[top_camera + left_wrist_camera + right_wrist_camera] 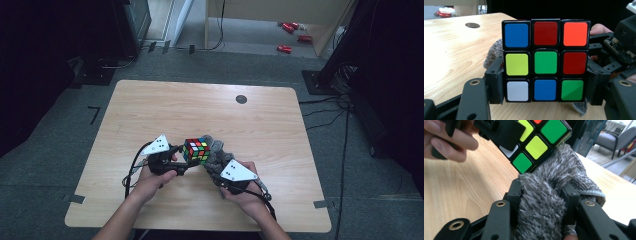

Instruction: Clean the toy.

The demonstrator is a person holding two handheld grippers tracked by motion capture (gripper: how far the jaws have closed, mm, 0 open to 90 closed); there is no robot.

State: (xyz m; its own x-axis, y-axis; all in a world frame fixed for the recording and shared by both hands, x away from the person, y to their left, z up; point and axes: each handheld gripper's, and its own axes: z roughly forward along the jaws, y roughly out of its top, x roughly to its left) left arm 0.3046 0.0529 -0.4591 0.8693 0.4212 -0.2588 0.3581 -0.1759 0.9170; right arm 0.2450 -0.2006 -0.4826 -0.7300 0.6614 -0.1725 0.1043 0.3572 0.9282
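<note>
My left hand: my left hand [150,180] comes in from the near edge, forearm angled up and inward, holding the left gripper [181,161] roughly level and pointing toward the middle of the table.
My right hand: my right hand [245,192] comes in the same way from the other side, holding the right gripper [212,167] aimed inward at the left one.
Left fingers: clamped on the puzzle cube [545,60], one pad on each side face, the cube lifted clear of the table.
Right fingers: closed on a bunched grey cloth [549,202], whose fluffy top presses against the cube's lower corner.
Cube's place: in the air between my two grippers, over the near middle of the table.
Count: one cube, one cloth, two grippers, two grey three-cornered plates.
Surface: a light wooden table [165,107] with one round dark grommet [241,99] near its far edge.
Room: grey carpeted floor [60,125], cables at the right, a few red things [290,27] lying far back.
</note>
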